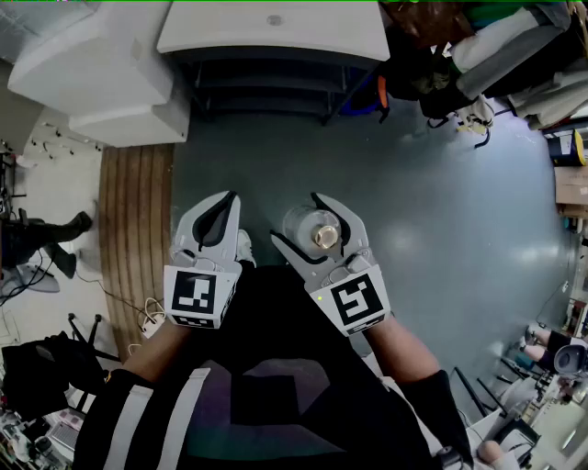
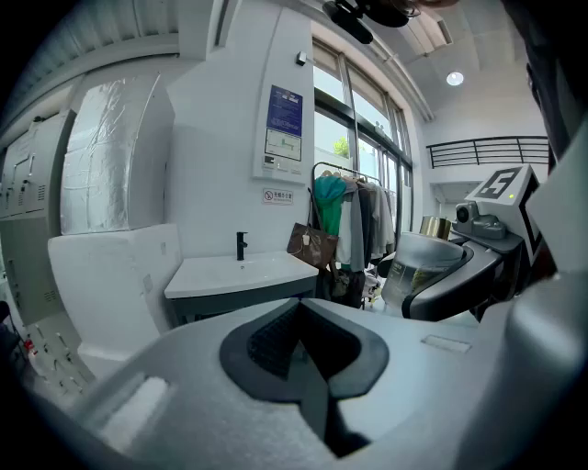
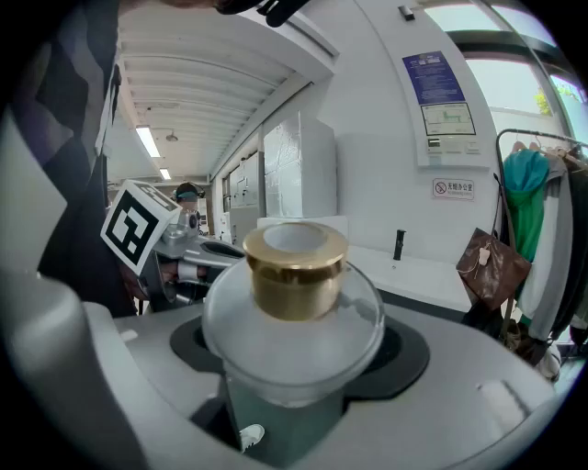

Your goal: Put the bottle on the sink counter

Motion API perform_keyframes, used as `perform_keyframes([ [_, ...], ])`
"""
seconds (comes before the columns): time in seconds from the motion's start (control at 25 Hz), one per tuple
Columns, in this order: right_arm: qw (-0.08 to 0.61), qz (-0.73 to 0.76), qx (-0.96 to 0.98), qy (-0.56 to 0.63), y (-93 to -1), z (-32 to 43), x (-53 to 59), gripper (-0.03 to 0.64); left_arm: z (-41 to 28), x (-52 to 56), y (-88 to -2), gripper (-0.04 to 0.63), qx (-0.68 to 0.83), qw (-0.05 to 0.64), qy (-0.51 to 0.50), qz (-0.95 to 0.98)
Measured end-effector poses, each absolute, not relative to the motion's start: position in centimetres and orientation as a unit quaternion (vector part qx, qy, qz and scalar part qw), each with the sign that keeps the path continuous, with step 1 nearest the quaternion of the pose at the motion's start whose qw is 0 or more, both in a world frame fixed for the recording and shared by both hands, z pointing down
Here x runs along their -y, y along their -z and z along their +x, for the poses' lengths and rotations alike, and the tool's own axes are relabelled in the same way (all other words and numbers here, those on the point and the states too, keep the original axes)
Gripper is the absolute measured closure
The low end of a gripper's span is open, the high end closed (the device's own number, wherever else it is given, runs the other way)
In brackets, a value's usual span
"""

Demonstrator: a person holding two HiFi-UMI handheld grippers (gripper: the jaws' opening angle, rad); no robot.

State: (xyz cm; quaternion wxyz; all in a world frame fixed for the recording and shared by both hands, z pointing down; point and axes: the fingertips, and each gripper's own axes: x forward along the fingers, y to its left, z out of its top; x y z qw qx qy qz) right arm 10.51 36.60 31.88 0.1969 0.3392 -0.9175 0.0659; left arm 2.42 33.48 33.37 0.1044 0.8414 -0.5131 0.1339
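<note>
A clear glass bottle (image 1: pixel 309 228) with a gold cap (image 3: pixel 294 268) stands upright between the jaws of my right gripper (image 1: pixel 301 220), which is shut on its body. It hangs in the air over the grey floor. In the left gripper view the bottle (image 2: pixel 418 266) shows at the right. My left gripper (image 1: pixel 223 207) is beside it on the left, shut with nothing in it. The white sink counter (image 1: pixel 276 27) with a black tap (image 2: pixel 241 244) stands ahead, some way off, and also shows as the counter (image 3: pixel 418 273) in the right gripper view.
A big white unit (image 1: pixel 101 73) stands left of the counter, with a wooden strip (image 1: pixel 133 211) of floor in front of it. A clothes rack (image 2: pixel 344 216) and a brown bag (image 2: pixel 310 246) stand right of the counter. Clutter and cables (image 1: pixel 478 115) lie at the right.
</note>
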Motion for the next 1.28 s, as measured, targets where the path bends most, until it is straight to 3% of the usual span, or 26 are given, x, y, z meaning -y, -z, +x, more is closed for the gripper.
perform_keyframes([
  [0.76,0.167,0.375,0.908,-0.078,-30.6,7.4,-36.1,0.278,0.0,-33.0,-32.3,0.592,0.489,0.092,-0.116,0.86],
  [1.28,0.189,0.412,0.888,-0.071,-30.5,6.1,-34.3,0.278,-4.1,-32.2,-31.7,0.592,0.494,0.092,-0.092,0.859],
])
